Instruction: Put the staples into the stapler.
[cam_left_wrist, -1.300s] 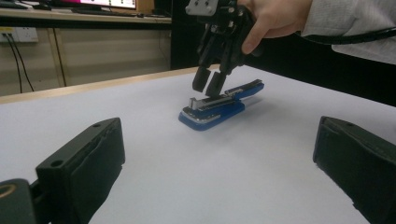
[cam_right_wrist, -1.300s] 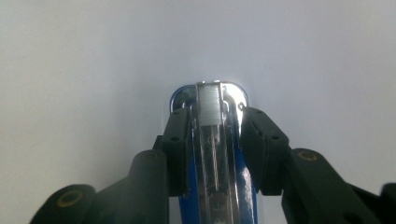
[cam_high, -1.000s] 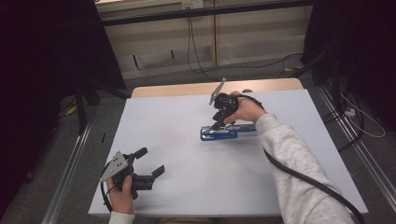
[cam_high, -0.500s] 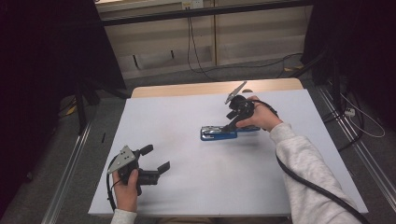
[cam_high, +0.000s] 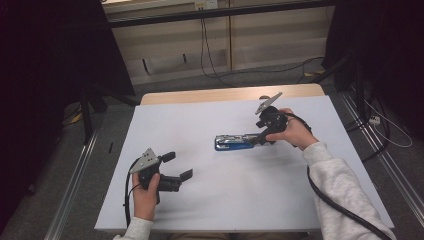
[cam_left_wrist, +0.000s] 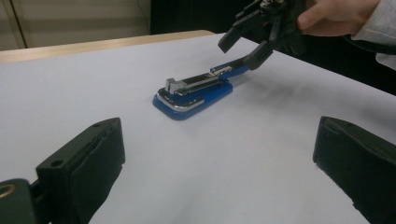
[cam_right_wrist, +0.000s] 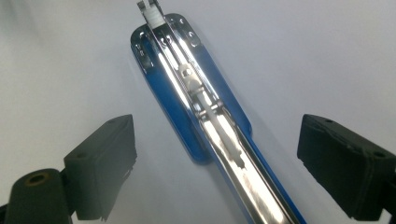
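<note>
While both grippers gape empty, the right gripper (cam_high: 261, 131) straddling the blue stapler (cam_high: 233, 141) could knock it askew on the table (cam_high: 210, 200)

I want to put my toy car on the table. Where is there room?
Lots of room. The white table is bare between the left gripper and the blue stapler, and along the far edge. It is crowded only by the stapler, where the right gripper hovers.
</note>
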